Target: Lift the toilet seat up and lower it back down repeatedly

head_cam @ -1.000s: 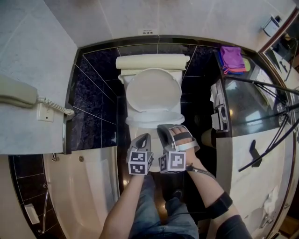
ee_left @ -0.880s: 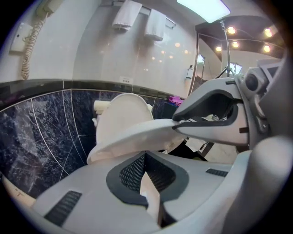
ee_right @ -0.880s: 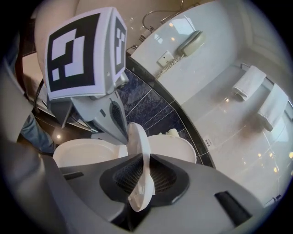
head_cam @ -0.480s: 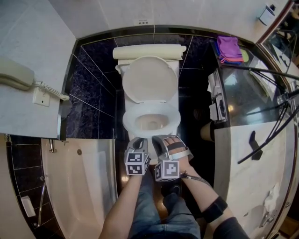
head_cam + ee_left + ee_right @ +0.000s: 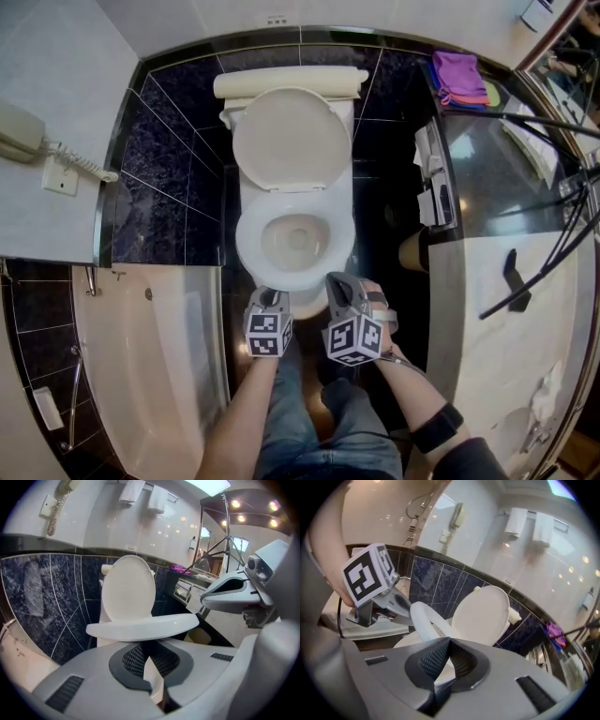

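Observation:
The white toilet (image 5: 246,251) stands in the middle of the head view with its lid (image 5: 291,136) upright against the cistern. The seat (image 5: 339,246) lies low over the bowl. In the left gripper view the seat (image 5: 140,627) is a flat white ring just ahead of the jaws. My left gripper (image 5: 269,300) is at the bowl's front edge, shut and empty. My right gripper (image 5: 337,286), beside it at the front right, has just been closing. Its pads (image 5: 433,660) meet with nothing between them, and the seat (image 5: 424,620) is ahead and free of them.
A bathtub (image 5: 141,375) fills the lower left. A wall phone (image 5: 23,136) hangs at the left. The counter (image 5: 487,281) on the right carries folded purple towels (image 5: 459,70), and tripod legs (image 5: 544,122) cross over it. The person's legs stand before the toilet.
The seat has come down from half-raised to low over the bowl. Both grippers drew back and down to the bowl's front edge. The right gripper rolled and let go of the seat.

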### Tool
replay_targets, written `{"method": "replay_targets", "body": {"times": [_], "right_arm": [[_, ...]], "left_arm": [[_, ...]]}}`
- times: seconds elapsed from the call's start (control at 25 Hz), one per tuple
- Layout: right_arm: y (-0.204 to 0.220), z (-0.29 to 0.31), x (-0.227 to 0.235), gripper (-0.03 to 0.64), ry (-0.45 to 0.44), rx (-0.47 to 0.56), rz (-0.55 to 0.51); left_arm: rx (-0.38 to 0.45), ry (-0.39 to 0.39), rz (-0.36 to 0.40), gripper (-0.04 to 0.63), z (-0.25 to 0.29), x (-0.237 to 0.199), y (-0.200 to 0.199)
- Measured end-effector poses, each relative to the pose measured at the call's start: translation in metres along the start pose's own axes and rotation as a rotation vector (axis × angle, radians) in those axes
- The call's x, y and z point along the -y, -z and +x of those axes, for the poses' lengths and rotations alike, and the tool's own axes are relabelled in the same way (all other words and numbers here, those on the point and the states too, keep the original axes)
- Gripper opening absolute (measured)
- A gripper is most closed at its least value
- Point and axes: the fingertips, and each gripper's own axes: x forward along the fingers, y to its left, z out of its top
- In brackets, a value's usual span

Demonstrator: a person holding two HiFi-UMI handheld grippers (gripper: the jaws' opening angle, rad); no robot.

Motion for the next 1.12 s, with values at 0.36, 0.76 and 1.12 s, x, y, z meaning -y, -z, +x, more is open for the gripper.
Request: {"method": "replay_targets", "body": {"times": [0.36,0.76,1.12], "right_arm": [[0.105,0.03,-0.018,0.018,0.044,-0.089,0.309],[0.153,0.072,-0.047,0.018,0.044,-0.106,0.364],[0.183,0.081,-0.066,0.018,0.038,-0.136,0.362]], "left_arm": [[-0.096,-0.001,0.015,-0.009,0.024,0.007,0.133],[-0.186,0.033,0.033,-0.011,0.063,0.012,0.227],[-0.302,0.0,0.008,-0.011,0.077,0.008,0.284]]}}
